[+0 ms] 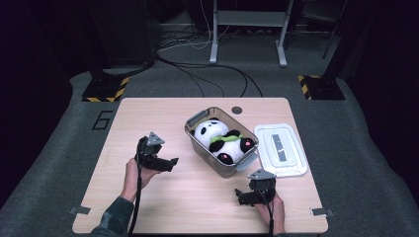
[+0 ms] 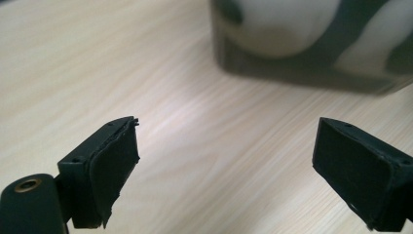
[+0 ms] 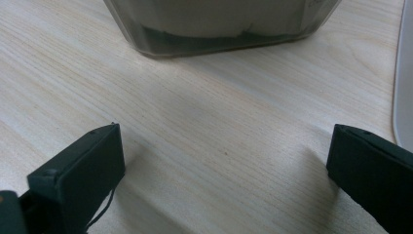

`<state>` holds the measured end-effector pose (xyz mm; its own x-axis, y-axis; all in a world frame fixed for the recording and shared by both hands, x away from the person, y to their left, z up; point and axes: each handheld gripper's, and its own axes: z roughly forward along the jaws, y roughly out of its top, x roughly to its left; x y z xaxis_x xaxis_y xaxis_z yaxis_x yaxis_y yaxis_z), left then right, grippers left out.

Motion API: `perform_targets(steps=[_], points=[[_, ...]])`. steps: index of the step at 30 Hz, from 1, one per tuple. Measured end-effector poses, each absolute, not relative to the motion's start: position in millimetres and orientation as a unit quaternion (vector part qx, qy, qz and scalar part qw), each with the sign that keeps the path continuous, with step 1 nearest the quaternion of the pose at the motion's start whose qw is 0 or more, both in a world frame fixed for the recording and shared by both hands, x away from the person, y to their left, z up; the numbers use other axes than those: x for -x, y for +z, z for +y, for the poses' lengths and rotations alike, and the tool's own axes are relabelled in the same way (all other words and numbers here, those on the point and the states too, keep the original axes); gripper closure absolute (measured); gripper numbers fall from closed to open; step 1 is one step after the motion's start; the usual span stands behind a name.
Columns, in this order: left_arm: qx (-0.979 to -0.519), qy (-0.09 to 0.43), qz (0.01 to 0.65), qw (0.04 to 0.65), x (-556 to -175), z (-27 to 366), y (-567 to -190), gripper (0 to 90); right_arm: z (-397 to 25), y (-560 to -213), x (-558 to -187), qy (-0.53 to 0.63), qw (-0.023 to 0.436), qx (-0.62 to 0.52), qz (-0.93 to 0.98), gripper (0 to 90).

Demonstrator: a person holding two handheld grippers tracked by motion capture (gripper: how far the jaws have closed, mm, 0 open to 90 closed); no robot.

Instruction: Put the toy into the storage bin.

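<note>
A clear plastic box (image 1: 195,136) stands in the middle of the wooden table, and a black-and-white panda plush (image 1: 222,139) with a green collar lies inside it. The box's white lid (image 1: 280,149) lies flat just to its right. My left gripper (image 1: 170,164) rests on the table left of the box, open and holding nothing. In the left gripper view the box (image 2: 302,73) looms blurred beyond the spread jaws. My right gripper (image 1: 242,196) sits near the front edge below the box, open and bare. The right gripper view has the box's wall (image 3: 219,29) close ahead and the lid's edge (image 3: 402,78) at the right.
The light wooden table (image 1: 148,197) has a small round hole (image 1: 236,109) near its far edge. Beyond it, cables cross a grey floor between a stand's legs (image 1: 247,29) and two bases with yellow-black tape (image 1: 104,90).
</note>
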<state>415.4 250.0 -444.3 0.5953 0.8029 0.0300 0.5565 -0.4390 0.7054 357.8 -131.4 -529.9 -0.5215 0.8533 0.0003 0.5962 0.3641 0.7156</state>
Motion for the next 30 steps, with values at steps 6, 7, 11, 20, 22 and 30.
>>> perform_targets(steps=[6, 7, 11, 20, 22, 30], points=[[-0.808, 0.192, 0.453, 0.324, -405, 273, -490, 7.1, -131, -530, -358, 0.338, 0.19, -0.45, 0.804, 0.0], [-0.808, 0.192, 0.453, 0.324, -405, 273, -490, 6.7, -131, -530, -358, 0.338, 0.19, -0.45, 0.804, 0.0], [-0.79, 0.197, 0.481, 0.324, -401, 286, -518, 5.7, -131, -530, -358, 0.338, 0.19, -0.451, 0.804, 0.0], [-0.778, 0.21, 0.489, 0.335, -398, 290, -530, 4.6, -131, -530, -358, 0.339, 0.187, -0.453, 0.803, 0.0], [-0.778, 0.21, 0.488, 0.335, -398, 291, -530, 4.6, -131, -530, -358, 0.338, 0.188, -0.454, 0.802, 0.0], [-0.778, 0.21, 0.488, 0.335, -398, 291, -530, 4.6, -131, -530, -358, 0.338, 0.188, -0.455, 0.802, 0.0]])
